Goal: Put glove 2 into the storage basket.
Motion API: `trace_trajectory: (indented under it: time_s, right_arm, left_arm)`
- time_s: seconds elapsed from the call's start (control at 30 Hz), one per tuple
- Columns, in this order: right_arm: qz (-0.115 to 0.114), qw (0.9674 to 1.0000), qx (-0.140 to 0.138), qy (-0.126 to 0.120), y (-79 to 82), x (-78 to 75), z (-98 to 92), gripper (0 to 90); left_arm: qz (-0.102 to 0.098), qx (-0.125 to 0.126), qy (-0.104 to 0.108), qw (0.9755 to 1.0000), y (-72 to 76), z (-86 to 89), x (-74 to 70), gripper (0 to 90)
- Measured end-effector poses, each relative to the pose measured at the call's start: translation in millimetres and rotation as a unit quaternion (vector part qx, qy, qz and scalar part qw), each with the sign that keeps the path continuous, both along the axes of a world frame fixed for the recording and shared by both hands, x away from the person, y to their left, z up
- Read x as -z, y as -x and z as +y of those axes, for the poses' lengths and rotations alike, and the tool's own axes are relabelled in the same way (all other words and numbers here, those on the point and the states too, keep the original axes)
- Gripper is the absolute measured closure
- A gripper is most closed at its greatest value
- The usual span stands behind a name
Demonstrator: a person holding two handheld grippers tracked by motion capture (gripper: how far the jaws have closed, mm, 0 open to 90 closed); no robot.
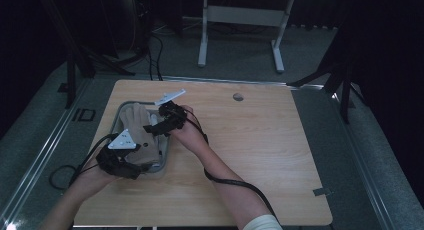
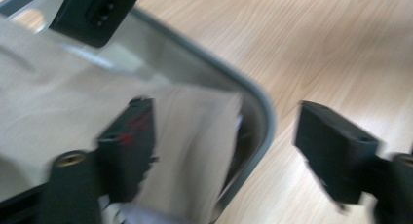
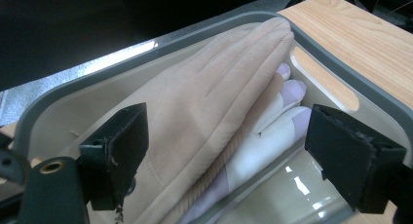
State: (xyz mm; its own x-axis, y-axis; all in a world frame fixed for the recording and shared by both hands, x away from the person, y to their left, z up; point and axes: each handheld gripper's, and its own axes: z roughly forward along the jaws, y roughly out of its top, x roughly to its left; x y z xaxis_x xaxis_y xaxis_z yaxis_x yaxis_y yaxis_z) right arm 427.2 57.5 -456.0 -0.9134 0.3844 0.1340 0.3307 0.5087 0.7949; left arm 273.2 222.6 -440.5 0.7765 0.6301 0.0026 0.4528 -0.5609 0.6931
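A grey tray (image 1: 119, 115) sits on the left of the wooden table. In it lies a tan glove (image 1: 136, 121) on top of a white glove (image 3: 272, 131) with pale lilac fingertips. My left gripper (image 1: 144, 160) hovers at the tray's near end, open. In the left gripper view (image 2: 226, 112) one jaw stands over the tan glove (image 2: 58, 112) and the other beyond the tray rim (image 2: 263, 112), over bare wood. My right gripper (image 1: 152, 127) is over the tray from its right side, open. Its jaws (image 3: 229, 119) straddle the tan glove (image 3: 195, 102) without touching it.
The wooden tabletop (image 1: 260, 140) stretches to the right of the tray, with a small round grey cap (image 1: 238, 96) near its far edge. A black cable (image 1: 235, 182) trails along the right forearm. A white desk frame (image 1: 204, 35) stands on the floor behind.
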Motion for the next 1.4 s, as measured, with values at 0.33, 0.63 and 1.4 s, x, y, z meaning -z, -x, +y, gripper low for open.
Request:
trace_trajectory:
  time_s: [0.33, 0.63, 1.4]
  right_arm:
    - [-0.025, 0.9996, 0.007, -0.007, 8.7, -4.4, -38.9, 15.9]
    - [-0.036, 0.9992, 0.019, 0.009, 15.9, -1.5, -79.6, 15.6]
    - [-0.033, 0.9974, 0.058, 0.027, 37.1, 41.0, -177.4, 14.8]
  left_arm:
    - [-0.043, -0.006, 0.052, 0.9977, -2.2, -26.9, 3.0, 10.2]
    - [-0.042, 0.019, 0.064, 0.9969, -4.7, -58.7, 8.9, 11.1]
    - [-0.032, 0.074, 0.075, 0.994, -9.7, -120.6, 39.8, 11.1]
